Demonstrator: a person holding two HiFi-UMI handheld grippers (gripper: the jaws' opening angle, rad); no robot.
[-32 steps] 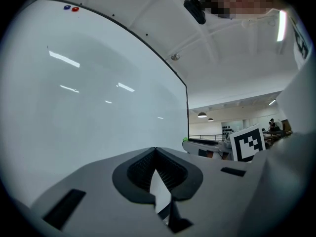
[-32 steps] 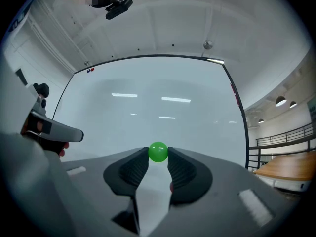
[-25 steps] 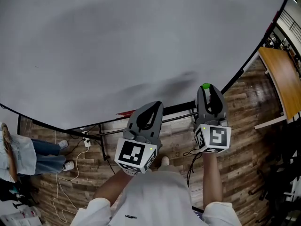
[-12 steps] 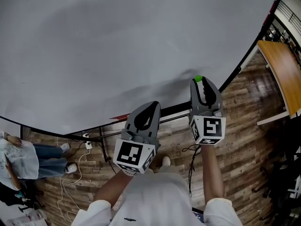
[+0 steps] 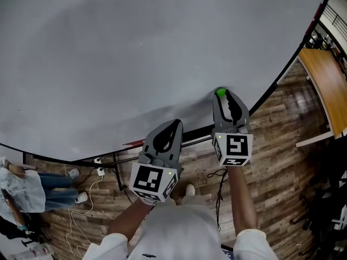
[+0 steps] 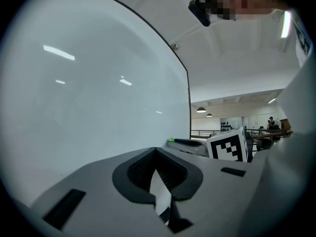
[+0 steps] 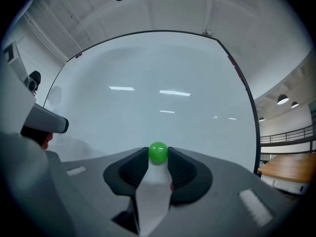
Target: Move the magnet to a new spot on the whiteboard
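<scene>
A small green round magnet (image 5: pixel 220 92) (image 7: pixel 158 152) sits pinched at the tips of my right gripper (image 5: pixel 222 95) (image 7: pixel 158 154), which is shut on it. The magnet is at or just off the lower right part of the big whiteboard (image 5: pixel 135 53) (image 7: pixel 158 93); contact cannot be told. My left gripper (image 5: pixel 174 124) (image 6: pixel 156 152) hangs lower and to the left, just under the board's bottom edge, with its jaws closed together and nothing between them. In the left gripper view the right gripper's marker cube (image 6: pixel 228 145) and a speck of the magnet (image 6: pixel 171 139) show beside the whiteboard (image 6: pixel 89 98).
The board's black frame (image 5: pixel 282 72) runs down the right side, with its stand bars (image 5: pixel 108 157) below. A wooden table (image 5: pixel 325 85) stands at right. A person's legs (image 5: pixel 54 195) and a white cable (image 5: pixel 92 188) are on the wood floor at lower left.
My right gripper has carried the green magnet up and leftward, from below the board's lower edge onto its lower right area. The left gripper has hardly moved.
</scene>
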